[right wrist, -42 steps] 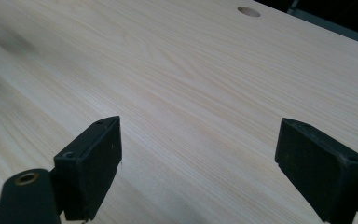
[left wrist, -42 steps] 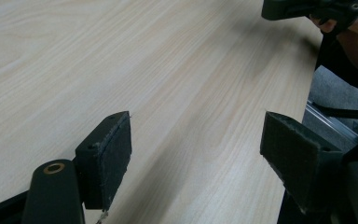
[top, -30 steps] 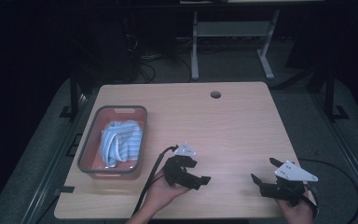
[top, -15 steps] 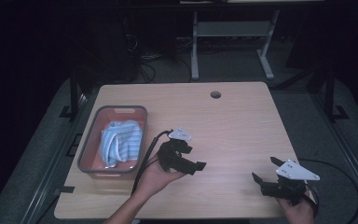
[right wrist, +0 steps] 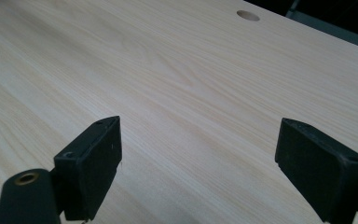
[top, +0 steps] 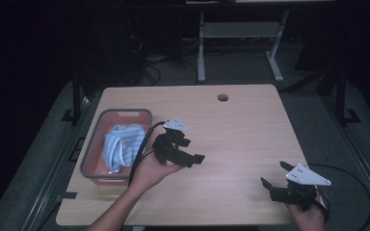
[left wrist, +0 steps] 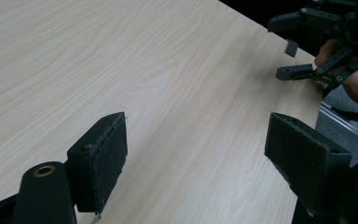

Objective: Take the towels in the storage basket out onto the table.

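Both jaws wide apart, empty. Left gripper [top: 185, 149] near bin [top: 92, 153] with cloth [top: 120, 147]; right gripper [top: 289, 185] waiting. Probably next: grab cloth.

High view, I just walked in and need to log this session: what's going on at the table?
A person holds a claw in each hand over a wooden table. The left claw is open and empty, beside a grey bin holding a blue-and-white cloth. The right claw, also open and empty, sits near the table's front right corner. The cloth is untouched in the bin.
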A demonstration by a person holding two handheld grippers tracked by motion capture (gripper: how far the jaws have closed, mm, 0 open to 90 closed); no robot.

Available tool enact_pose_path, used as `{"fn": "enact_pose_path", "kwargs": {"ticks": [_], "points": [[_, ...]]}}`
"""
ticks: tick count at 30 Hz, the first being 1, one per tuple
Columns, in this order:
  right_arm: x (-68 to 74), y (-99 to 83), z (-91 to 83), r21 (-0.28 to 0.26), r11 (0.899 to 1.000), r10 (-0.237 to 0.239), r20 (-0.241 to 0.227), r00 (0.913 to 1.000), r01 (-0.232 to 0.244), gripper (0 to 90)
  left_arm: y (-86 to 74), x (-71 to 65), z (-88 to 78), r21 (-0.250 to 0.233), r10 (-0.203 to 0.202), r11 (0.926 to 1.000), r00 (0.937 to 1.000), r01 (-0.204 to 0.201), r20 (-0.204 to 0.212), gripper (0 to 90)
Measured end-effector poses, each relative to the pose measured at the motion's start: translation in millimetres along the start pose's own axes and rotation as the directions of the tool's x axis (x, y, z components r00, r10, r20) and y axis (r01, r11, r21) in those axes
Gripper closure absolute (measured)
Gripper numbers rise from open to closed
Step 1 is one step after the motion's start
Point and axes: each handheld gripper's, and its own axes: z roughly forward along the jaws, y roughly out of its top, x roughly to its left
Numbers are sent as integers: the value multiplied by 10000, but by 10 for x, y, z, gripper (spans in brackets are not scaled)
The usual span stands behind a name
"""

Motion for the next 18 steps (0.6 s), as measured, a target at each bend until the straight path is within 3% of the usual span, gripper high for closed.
{"fn": "enact_pose_path", "kwargs": {"ticks": [9, 18], "points": [[9, 6, 16, 34, 10000, -56, -32, 10000, 56, 141, -3, 154, -177, -137, -301, 9995, 9980, 294, -552, 210], [5, 4, 17, 59, 10000, -30, -38, 10000, 30, 141, -78, 356, -373, -347, -834, 9962, 9897, 798, -1166, 217]]}}
